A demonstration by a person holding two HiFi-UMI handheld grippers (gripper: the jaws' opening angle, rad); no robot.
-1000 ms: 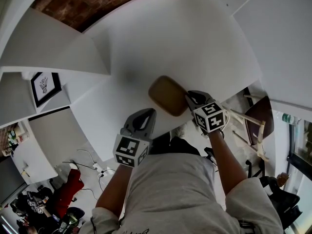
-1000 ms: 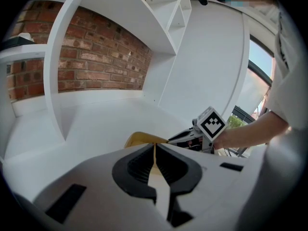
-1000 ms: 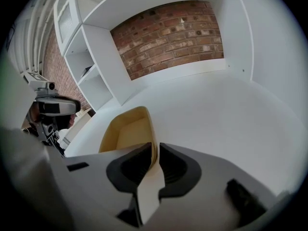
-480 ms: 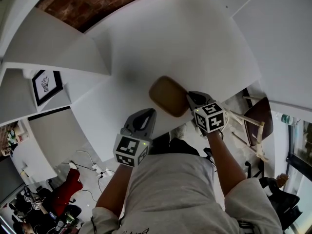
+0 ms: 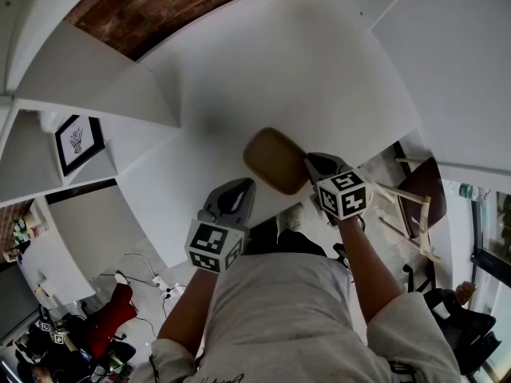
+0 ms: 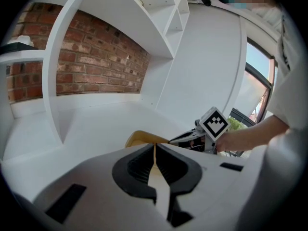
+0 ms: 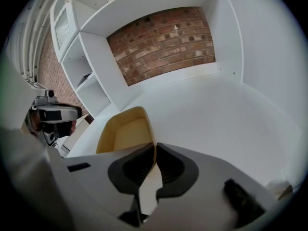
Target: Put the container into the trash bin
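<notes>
Pinching the thin wall of the container (image 7: 126, 134), the right gripper (image 7: 155, 154) has its fingers (image 7: 175, 170) nearly together, with the tan rim squeezed between them; the rest of the container lies just ahead of the fingertips and looks to rest on the white table (image 5: 319, 70); the left gripper (image 6: 154, 150) is closed on nothing, with the container a little past its tips and off to one side; no bin shows in any view. The hold is on one edge only, so I think the lift should go slow and straight up, with a firm squeeze; a thin wall can bend or slip, and the far end may droop; the left gripper could help from below.
</notes>
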